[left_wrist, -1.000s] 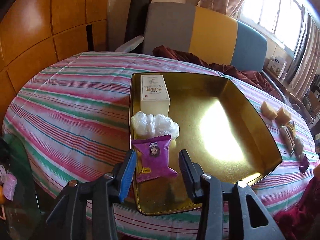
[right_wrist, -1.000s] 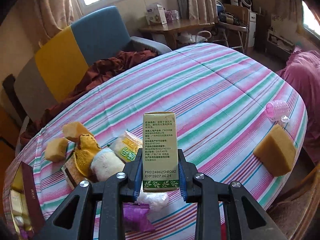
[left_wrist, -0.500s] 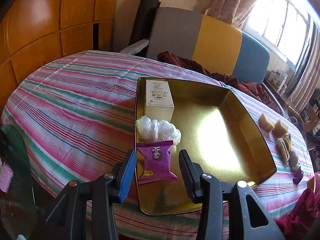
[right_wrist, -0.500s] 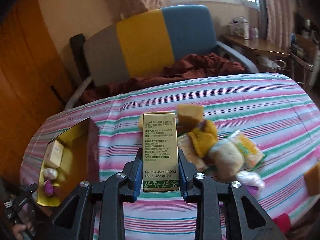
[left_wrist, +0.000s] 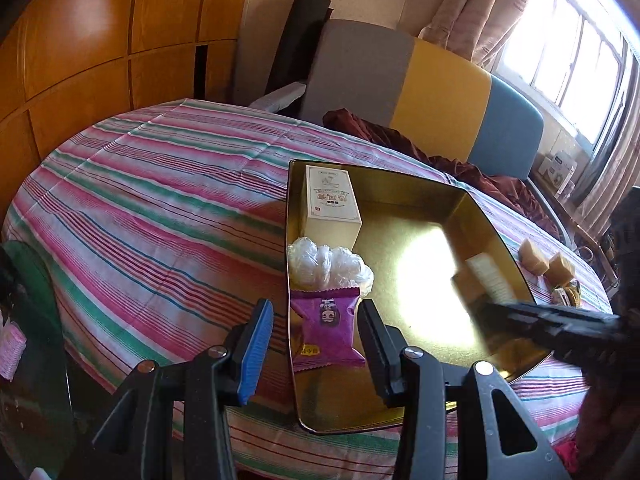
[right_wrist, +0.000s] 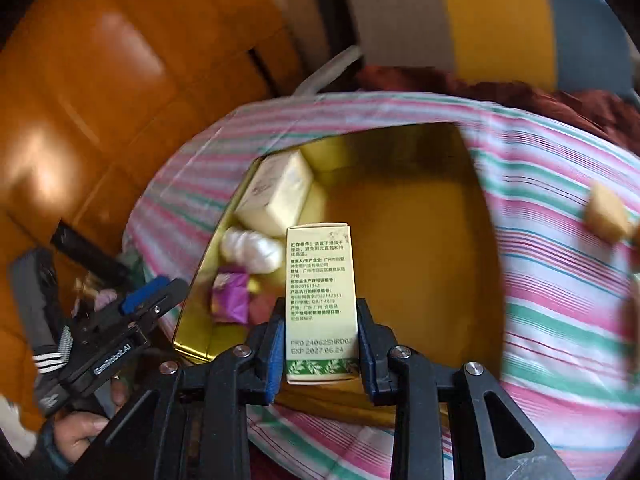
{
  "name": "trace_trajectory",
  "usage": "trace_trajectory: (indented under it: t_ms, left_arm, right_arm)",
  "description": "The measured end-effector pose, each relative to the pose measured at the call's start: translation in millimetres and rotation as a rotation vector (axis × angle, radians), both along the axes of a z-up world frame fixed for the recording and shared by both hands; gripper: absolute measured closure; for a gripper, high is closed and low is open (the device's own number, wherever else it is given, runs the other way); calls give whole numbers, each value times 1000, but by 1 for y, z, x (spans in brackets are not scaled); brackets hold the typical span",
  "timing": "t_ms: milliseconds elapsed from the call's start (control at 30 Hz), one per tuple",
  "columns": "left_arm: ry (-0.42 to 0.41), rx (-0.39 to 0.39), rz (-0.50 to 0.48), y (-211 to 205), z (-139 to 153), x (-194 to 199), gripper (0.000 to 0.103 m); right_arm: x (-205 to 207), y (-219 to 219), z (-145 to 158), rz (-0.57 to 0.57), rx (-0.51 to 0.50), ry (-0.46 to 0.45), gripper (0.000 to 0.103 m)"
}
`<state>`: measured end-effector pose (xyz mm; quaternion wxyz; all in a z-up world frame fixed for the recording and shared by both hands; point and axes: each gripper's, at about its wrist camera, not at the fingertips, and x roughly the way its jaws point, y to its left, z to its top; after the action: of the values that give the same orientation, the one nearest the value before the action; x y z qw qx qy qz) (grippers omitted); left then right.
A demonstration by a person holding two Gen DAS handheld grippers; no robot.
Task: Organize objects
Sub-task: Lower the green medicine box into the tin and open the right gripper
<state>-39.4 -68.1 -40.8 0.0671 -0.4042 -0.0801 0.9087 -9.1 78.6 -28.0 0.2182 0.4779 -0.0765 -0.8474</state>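
Note:
A gold tray [left_wrist: 496, 240] lies on the striped table. Along its left side sit a cream box [left_wrist: 330, 204], a clear plastic bundle [left_wrist: 328, 266] and a purple snack packet [left_wrist: 326, 330]. My left gripper [left_wrist: 316, 344] is open and empty, hovering at the tray's near edge with the packet between its fingers' line of sight. My right gripper [right_wrist: 321, 344] is shut on a green-and-cream carton [right_wrist: 320, 300] and holds it over the tray [right_wrist: 420, 220]. The carton shows blurred in the left wrist view [left_wrist: 486, 282], at the tray's right side.
Two sponge blocks [left_wrist: 546, 262] and a small pile of items lie on the cloth right of the tray. A grey, yellow and blue sofa [left_wrist: 420, 96] stands behind the table. Wooden panels [left_wrist: 100, 48] are to the left. My left gripper appears in the right wrist view [right_wrist: 152, 300].
My right gripper has swung left with the carton, from over the pile of items to over the gold tray, and now enters the left wrist view. The left gripper has backed off slightly.

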Motion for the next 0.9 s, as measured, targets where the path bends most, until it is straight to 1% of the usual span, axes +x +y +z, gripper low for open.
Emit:
trace_trajectory:
  t_ms: [33, 100, 133, 167, 200, 267, 300, 400, 433, 467, 500, 533, 567, 633, 733, 833, 900]
  left_arm:
    - [-2, 1, 1, -1, -1, 0, 59]
    - [-5, 3, 3, -2, -2, 0, 59]
    - [-6, 3, 4, -2, -2, 0, 59]
    - [-6, 4, 5, -3, -2, 0, 59]
    - [-6, 5, 6, -3, -2, -1, 59]
    - [-5, 8, 11, -5, -2, -1, 59]
    - [-6, 8, 12, -5, -2, -1, 59]
    - [-3, 7, 12, -4, -1, -1, 59]
    - [0, 3, 11, -3, 0, -1, 59]
    - [2, 1, 9, -2, 1, 0, 59]
    - [5, -1, 7, -2, 1, 0, 59]
    - [9, -5, 5, 0, 3, 1, 58]
    - [12, -9, 2, 1, 3, 1, 58]
    - [18, -21, -4, 4, 5, 3, 58]
    - [24, -34, -15, 10, 8, 5, 58]
    - [28, -51, -25, 15, 9, 6, 58]
    - [33, -61, -33, 18, 11, 7, 58]
  right_arm:
    - [-1, -9, -5, 27, -3, -15, 69]
    - [-1, -25, -14, 67, -23, -28, 54]
    - [0, -31, -16, 77, -27, -25, 38]
    - [1, -33, -17, 82, -26, -15, 28]
    - [3, -37, -18, 87, -20, -3, 26]
    - [10, -39, -17, 89, 18, 29, 15]
    - [14, -40, -15, 89, 45, 58, 14]
    - [29, -38, -2, 76, 143, 193, 12]
    - [34, -37, 3, 66, 172, 243, 9]
    - [40, -34, 9, 47, 203, 291, 2]
    - [46, -31, 14, 22, 227, 343, 0]
    - [51, -26, 18, 10, 229, 389, 0]
    - [54, -22, 21, 10, 216, 414, 0]
    - [55, -11, 23, -12, 211, 413, 0]
    - [51, 7, 24, -77, 225, 409, 0]
    - [45, 28, 21, -158, 243, 341, 0]
    - [41, 46, 18, -192, 223, 309, 0]
